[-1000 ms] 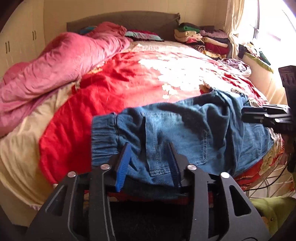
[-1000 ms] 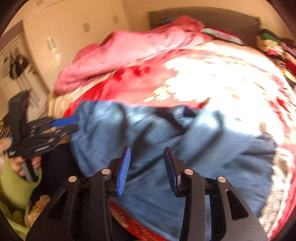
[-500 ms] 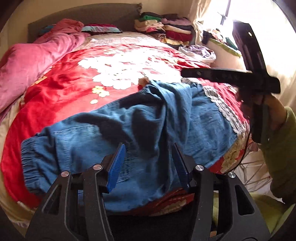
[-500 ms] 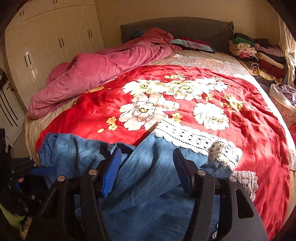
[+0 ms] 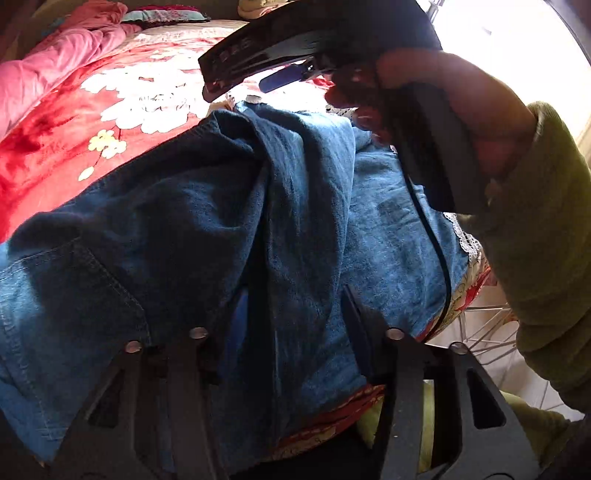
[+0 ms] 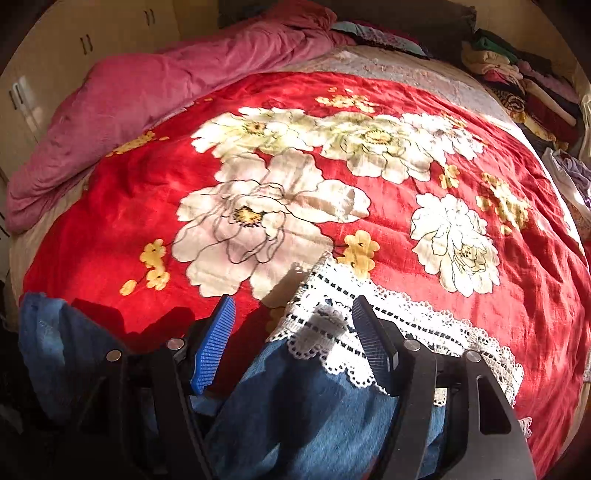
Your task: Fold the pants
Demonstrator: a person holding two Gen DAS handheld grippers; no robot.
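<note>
1. The blue denim pants (image 5: 229, 236) lie bunched across the near edge of the bed, on the red flowered blanket (image 6: 369, 92). In the left wrist view they fill the frame from 9 o'clock to 3 o'clock.
2. The left gripper (image 5: 291, 317) points steeply down at the pants. A thick fold of denim rises between its fingers, and the jaws are closing on it. The left finger is sunk in shadowed cloth, so I cannot tell whether the pads press yet.
3. The right gripper (image 6: 293, 339) sits at 6 o'clock in its own view. Its jaws are spreading, the blue ribbed pad (image 6: 214, 347) and the dark one well apart.
4. Between those fingers lies the white lace trim (image 6: 369, 317) over denim; neither pad presses it.
5. In the left wrist view the right gripper (image 5: 284, 77) appears at 12 o'clock, held by a hand (image 5: 454, 110) in an olive-green sleeve (image 5: 539, 229) at 3 o'clock.
6. A pink quilt (image 6: 155, 92) is heaped at 10 o'clock in the right wrist view.
7. A stack of folded clothes (image 6: 517, 77) stands at 2 o'clock, by the dark headboard (image 6: 406, 18).
</note>
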